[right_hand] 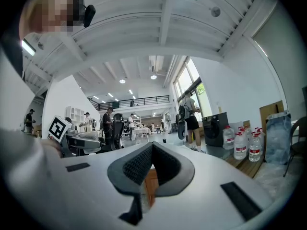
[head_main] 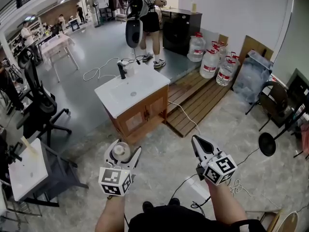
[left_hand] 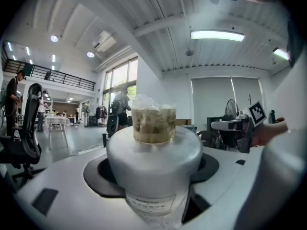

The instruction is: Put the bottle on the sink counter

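Observation:
My left gripper is shut on a white bottle with a clear cap, carried in the air above the floor. In the left gripper view the bottle fills the gap between both jaws, and its cap shows brownish contents. The sink counter, a white top on a wooden cabinet with a black faucet, stands ahead and slightly left of the bottle, a good step away. My right gripper is shut and empty to the right; in the right gripper view its jaws meet at the tips.
A wooden pallet lies right of the cabinet, with several large water jugs and a black cabinet behind it. A person stands beyond the sink. Office chairs and a small white table are at the left, and dark chairs at the right.

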Motion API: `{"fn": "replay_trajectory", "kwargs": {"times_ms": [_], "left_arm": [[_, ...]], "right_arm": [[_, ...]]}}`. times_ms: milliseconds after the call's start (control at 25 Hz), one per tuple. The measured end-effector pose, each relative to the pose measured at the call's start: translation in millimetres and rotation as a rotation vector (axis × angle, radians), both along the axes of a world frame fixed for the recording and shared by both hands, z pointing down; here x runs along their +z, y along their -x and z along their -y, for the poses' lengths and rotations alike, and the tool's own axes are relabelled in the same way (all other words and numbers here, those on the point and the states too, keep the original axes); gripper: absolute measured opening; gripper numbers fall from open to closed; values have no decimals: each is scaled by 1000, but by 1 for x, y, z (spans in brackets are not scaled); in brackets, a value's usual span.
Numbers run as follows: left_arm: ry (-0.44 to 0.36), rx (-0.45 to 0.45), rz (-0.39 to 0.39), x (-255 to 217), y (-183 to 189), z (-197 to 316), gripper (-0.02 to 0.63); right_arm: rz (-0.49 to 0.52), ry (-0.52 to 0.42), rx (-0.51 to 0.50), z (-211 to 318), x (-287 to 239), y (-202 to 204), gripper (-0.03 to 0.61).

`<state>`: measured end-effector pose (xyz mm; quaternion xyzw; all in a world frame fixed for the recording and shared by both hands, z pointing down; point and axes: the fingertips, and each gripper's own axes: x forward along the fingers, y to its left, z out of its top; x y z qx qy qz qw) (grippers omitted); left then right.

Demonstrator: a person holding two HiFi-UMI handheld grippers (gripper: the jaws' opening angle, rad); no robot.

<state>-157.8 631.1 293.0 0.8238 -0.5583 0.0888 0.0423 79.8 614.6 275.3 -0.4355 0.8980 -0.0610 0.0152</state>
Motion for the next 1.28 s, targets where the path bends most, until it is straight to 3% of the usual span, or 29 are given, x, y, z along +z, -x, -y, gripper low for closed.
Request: {"fn": "replay_trajectory", "kwargs": {"times_ms": [360,960,1280], "left_arm": [[6,8,6,5,-21,1,342],[22,41,-18,7,-102,7,342],[23,65,-13,17,-118,33,342]], "right_arm": [[67,2,-26,-4,4,-21,12],[112,45,-3,-10,18,-103,14],[107,65,10,12,29,-116,14]]}}
